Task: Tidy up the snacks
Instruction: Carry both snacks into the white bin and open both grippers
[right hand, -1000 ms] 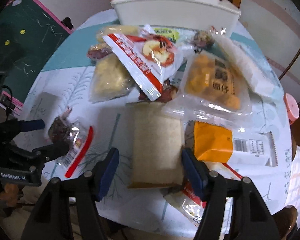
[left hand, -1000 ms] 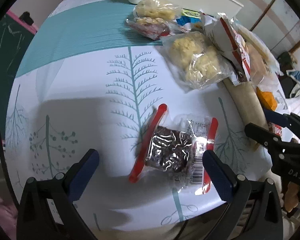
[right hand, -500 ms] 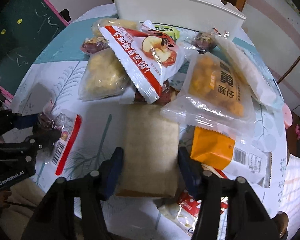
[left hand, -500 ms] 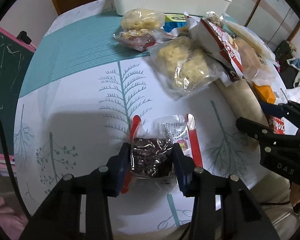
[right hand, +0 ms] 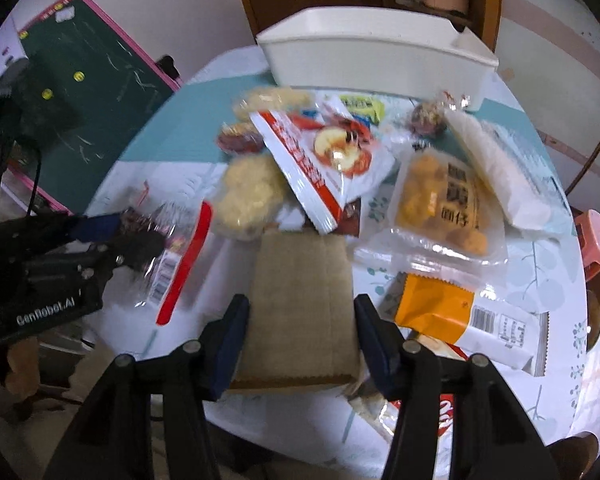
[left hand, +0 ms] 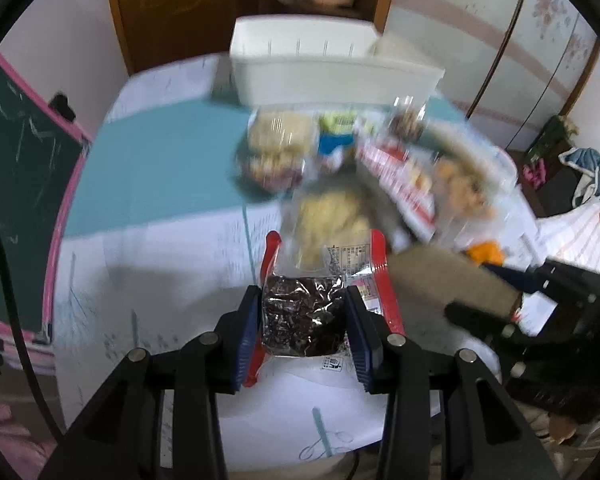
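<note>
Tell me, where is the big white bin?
The white bin sits at the table's far edge in both wrist views, just behind the snack pile.

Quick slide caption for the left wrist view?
Left tool clamps dark snack packet; white bin waits behind the blurred snack pile.

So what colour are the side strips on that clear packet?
Red, on the clear packet; clearest in the left wrist view.
</note>
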{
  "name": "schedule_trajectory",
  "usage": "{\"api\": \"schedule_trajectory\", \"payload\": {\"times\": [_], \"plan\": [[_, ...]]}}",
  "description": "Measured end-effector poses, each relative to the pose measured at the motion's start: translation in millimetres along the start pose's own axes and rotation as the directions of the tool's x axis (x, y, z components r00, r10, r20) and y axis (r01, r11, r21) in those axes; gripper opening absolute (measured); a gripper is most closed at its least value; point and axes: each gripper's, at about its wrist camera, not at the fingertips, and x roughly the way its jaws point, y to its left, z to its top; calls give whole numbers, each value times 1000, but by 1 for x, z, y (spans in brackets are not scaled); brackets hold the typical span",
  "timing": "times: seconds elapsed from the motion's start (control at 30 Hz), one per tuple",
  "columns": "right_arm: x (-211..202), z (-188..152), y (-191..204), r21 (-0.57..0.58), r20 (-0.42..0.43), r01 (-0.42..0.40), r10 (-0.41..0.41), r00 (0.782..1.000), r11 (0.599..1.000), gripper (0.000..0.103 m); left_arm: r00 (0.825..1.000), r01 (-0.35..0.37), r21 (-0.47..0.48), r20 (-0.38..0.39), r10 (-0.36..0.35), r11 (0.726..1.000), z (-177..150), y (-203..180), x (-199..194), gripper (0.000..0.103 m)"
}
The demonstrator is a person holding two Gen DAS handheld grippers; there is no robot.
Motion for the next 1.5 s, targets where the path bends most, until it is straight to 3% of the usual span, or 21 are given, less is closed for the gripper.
{"api": "schedule_trajectory", "payload": {"times": [0.27,0.5,0.73,0.93,1.17,1.33,1.43,1.47,1.5], "plan": [[-40,15,8,-28,87,-17,19,996,999,54,991,29,3,131,-29,1000,44,0,-56,40],[-77,34,5,-44,179,-13,20,984,999,54,986,29,1,167,-29,1000,74,2,-78,40],[-102,87,-15,-13,286,36,-31,958,999,54,976,-7,16,218,4,1000,125,1,-83,40],[-94,160,-47,44,330,69,-79,941,997,54,973,-45,10,225,41,999,191,4,-63,40],[-53,246,-92,162,313,131,-177,933,978,54,970,-99,-13,221,100,995,270,10,-21,40],[-6,291,-127,249,237,151,-211,948,957,54,970,-135,-23,199,137,991,304,11,23,41],[23,305,-145,290,168,159,-214,962,944,55,971,-165,-31,172,168,986,316,14,52,47],[32,307,-150,304,142,165,-216,966,938,55,974,-161,-38,158,165,986,319,16,64,63],[41,308,-155,318,117,161,-207,971,934,55,979,-142,-47,143,148,989,320,18,71,87]]}}
